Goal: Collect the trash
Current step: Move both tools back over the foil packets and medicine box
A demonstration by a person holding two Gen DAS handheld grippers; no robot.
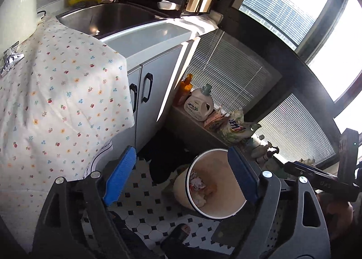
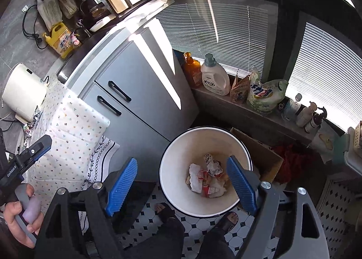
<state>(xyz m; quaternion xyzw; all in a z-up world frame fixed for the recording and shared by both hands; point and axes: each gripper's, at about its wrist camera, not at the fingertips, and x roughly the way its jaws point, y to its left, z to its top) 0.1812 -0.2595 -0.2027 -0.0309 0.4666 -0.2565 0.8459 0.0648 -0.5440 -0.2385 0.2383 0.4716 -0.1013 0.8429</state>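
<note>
Reading "GenRobot.AI", perhaps, on left gripper (image 2: 25, 159), bin (image 2: 172, 152) below

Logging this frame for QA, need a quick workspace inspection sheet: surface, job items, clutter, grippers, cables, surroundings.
Surface: floral cloth covers the counter; tiled floor below.
Job's things: white bin on the floor, crumpled wrappers inside; foil packet on the cloth.
Clutter: detergent bottles and a refill pouch on the sill.
Grippers: left hand-held gripper open, empty; right hand-held gripper open, empty, above the bin.
Cables: black cord on the wall.
Surroundings: sink, grey cabinet, blinds.
</note>
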